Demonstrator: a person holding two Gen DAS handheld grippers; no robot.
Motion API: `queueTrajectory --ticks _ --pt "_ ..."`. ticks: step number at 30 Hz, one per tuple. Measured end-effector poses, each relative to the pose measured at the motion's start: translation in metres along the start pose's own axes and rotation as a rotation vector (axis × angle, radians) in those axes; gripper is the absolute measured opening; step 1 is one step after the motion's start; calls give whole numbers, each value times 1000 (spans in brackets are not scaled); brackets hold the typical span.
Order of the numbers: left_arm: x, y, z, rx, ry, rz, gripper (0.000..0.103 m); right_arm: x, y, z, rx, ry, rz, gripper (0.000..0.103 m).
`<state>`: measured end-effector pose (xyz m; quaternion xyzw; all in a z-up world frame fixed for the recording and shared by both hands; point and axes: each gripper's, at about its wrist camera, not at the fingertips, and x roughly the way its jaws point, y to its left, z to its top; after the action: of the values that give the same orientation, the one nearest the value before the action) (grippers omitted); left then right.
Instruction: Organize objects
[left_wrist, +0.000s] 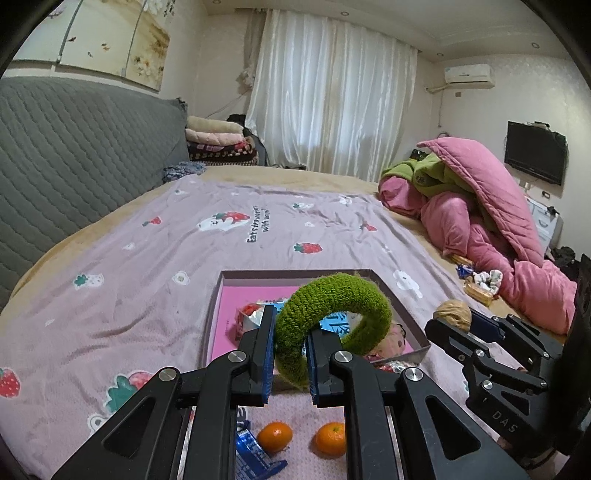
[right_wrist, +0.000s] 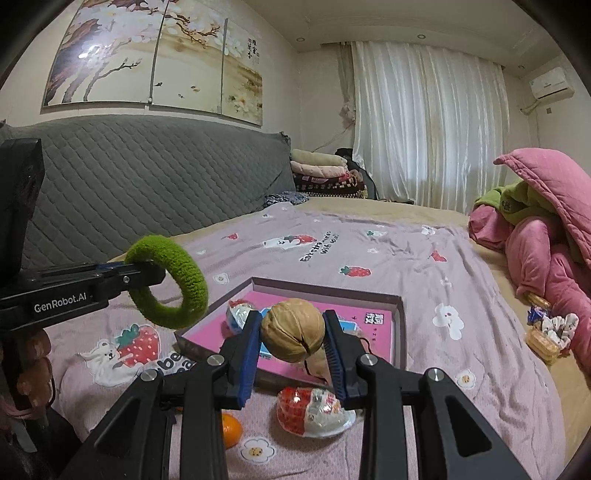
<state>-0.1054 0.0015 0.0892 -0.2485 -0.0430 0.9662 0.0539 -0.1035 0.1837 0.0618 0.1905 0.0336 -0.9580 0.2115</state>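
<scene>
Bedroom scene: a bed carries a lilac strawberry-print blanket, with a grey quilted headboard at far left and white curtains behind.

Left side: the left gripper has its fingers closed on a green knitted hair ring, pinching one side of the loop; the ring stands upright, lifted above the near left part of the box. In the right wrist view this gripper enters from the left edge, with the ring hanging off its tip, above the blanket just left of the box.

Centre: a shallow box with a pink floor lies on the blanket. Inside it are a red-and-white wrapped snack and a blue-and-white packet, partly hidden. Two oranges sit on the blanket below the left gripper, near a blue packet.

Right of centre: the right gripper has its fingers closed on a walnut, held above the near edge of the box. Below it, on the blanket just outside the box, lies a red-and-white wrapped sweet; one orange is to its left.

Far right: a pink quilt with a green blanket is piled on the bed; small wrapped items lie beside it.
</scene>
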Motion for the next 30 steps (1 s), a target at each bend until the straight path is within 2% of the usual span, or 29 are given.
queueTrajectory --ticks 11,30 --pt "16 10 1 1 15 29 15 25 12 10 -21 10 29 34" --pt "55 31 -15 -24 90 35 15 56 19 3 -23 67 48 34"
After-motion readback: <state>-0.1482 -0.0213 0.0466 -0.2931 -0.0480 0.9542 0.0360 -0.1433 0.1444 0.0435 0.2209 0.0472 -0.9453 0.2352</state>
